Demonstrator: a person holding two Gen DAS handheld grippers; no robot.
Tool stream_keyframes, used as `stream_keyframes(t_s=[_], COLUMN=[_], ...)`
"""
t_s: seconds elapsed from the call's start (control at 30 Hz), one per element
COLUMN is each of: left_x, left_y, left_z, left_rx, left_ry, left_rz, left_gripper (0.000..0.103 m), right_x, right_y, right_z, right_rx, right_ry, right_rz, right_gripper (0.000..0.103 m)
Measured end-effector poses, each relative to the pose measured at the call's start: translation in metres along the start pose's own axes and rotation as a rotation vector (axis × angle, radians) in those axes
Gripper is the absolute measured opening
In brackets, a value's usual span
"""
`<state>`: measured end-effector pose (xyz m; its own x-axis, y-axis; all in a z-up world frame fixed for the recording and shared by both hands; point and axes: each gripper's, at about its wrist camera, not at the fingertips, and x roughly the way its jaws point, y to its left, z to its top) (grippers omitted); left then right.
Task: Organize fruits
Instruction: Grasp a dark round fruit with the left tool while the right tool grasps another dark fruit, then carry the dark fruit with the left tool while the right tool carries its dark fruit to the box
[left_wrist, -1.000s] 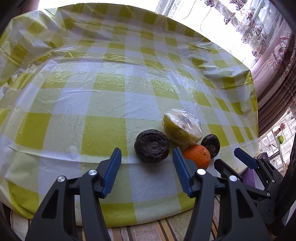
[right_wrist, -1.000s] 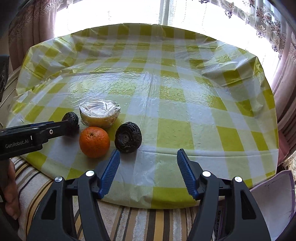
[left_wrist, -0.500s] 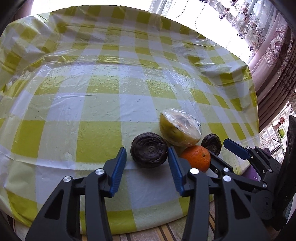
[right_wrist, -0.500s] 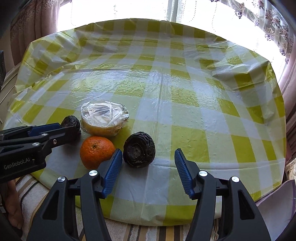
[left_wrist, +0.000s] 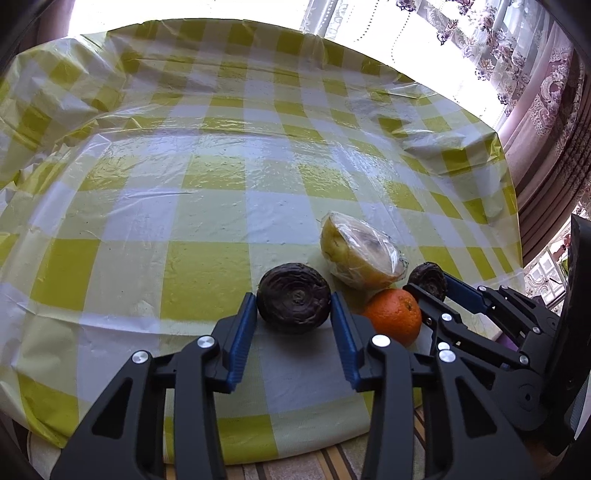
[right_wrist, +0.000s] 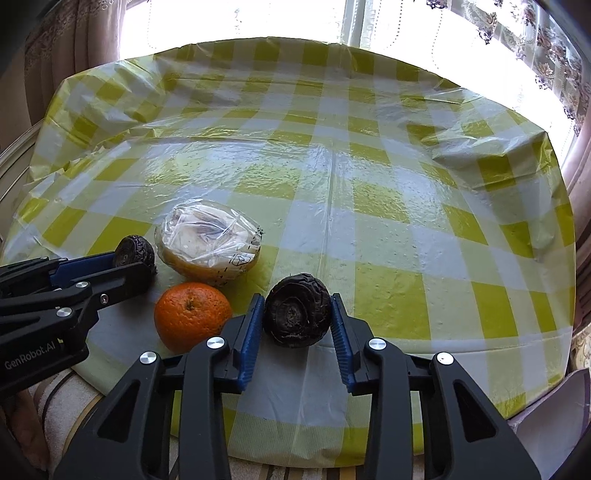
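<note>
Dark wrinkled fruits (left_wrist: 293, 298) (left_wrist: 428, 275), two; orange (left_wrist: 393, 315), one; wrapped fruit (left_wrist: 362, 254), one.

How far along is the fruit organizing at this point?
Nothing looks sorted yet: the orange, the wrapped fruit and both dark fruits sit clustered on the tablecloth. In hand: the left gripper brackets the left dark fruit, the right gripper the right dark fruit; jaws open, neither fruit lifted. Left: grasping, moving and placing all four.
</note>
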<state>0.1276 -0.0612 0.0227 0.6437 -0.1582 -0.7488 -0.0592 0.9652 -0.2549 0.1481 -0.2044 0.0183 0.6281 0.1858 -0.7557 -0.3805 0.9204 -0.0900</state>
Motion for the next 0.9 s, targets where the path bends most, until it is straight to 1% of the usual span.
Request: stream_keyframes(t_s=[0.17,0.33,0.43,0.47,0.63,0.67,0.7,0.73,0.9], left_x=[-0.0027,-0.0030,-0.0027,-0.0020,-0.0017,-0.0020,-0.0026,-0.0032,-0.0039], left_y=[0.0022,0.0008,0.0007,0.0008,0.0020,0.0024,0.0036,0.0045,0.0045], left_z=[-0.0012,-0.0016,-0.0016,-0.0020,-0.0025,-0.0026,-0.0026,-0.0027,-0.0031], left_rx=[-0.013,0.000,-0.002,-0.005,-0.015,-0.018,-0.023,-0.027,-0.030], left_ry=[-0.013,-0.011,-0.007,-0.004,-0.005,-0.006,-0.009,-0.011,-0.014], left_rz=[0.061,0.082,0.080,0.075,0.063,0.061,0.058,0.053,0.057], left_gripper=[0.041,0.041,0.043,0.043,0.043,0.046,0.050,0.050,0.049], right_x=[-0.0007,-0.0015,-0.0015,-0.0022,-0.0056,-0.0062,-0.0073,-0.0083,-0.0064], right_y=[-0.0033,-0.0048,-0.0063,-0.0063,-0.0064,-0.0063,-0.0065,-0.0068,-0.0080], right_z=[-0.0009,-0.0013,-0.0020,-0.0024,-0.0024,-0.0025,-0.0027,-0.0028,-0.0027], right_rx=[0.016,0.021,0.030,0.030,0.029,0.028,0.028,0.029,0.032], right_ry=[0.000,0.006,0.010,0.008,-0.006,-0.008,-0.012,-0.017,-0.007], right_rz=[0.005,0.001,-0.002,-0.003,-0.017,-0.025,-0.029,-0.032,-0.030], right_gripper=[0.035,0.035,0.035,0.037,0.039,0.042,0.049,0.050,0.049])
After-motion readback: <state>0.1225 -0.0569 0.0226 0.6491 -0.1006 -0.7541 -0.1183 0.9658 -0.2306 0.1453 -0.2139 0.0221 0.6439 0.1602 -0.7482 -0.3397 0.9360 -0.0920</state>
